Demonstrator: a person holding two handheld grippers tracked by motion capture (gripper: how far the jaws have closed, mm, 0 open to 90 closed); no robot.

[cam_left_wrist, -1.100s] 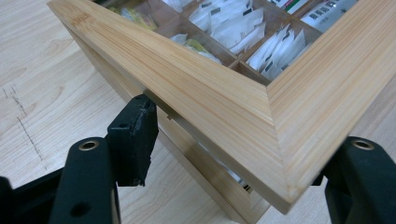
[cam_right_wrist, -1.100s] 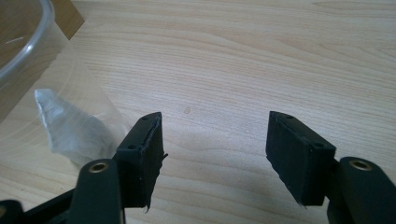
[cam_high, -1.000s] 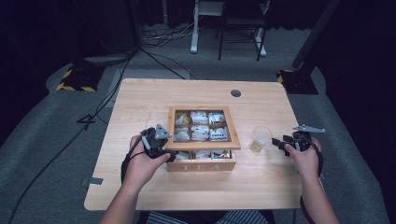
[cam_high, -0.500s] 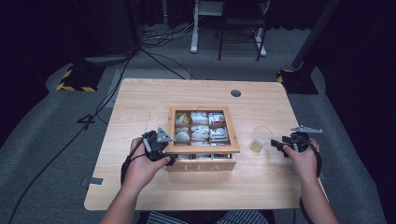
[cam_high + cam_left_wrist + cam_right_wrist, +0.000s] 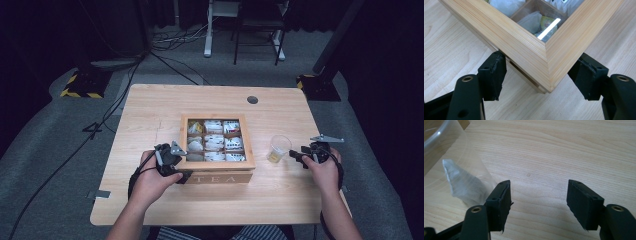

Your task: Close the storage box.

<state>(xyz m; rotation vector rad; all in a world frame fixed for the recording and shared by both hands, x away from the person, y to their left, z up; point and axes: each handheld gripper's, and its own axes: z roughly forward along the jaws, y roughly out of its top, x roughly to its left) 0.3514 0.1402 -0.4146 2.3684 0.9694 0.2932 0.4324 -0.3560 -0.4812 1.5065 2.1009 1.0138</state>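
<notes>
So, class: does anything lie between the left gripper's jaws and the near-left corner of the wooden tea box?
Nothing visible does. The left gripper has just been opening its jaws, which straddle the corner of the light wooden tea box; the pads stand at its sides.

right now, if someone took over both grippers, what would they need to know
Left gripper: fingers have just been opening; they straddle the near left corner of the tea box, and whether the left finger touches the wood is hard to tell.
Right gripper: open, nothing between the fingers, over bare table beside the plastic cup.
Tea box: mid table, compartments full of tea bags.
Cup: right of the box, upright, with something yellowish inside.
Done: apparently the left grip on the box is being let go.
Left: probably the right gripper goes for the cup.
</notes>
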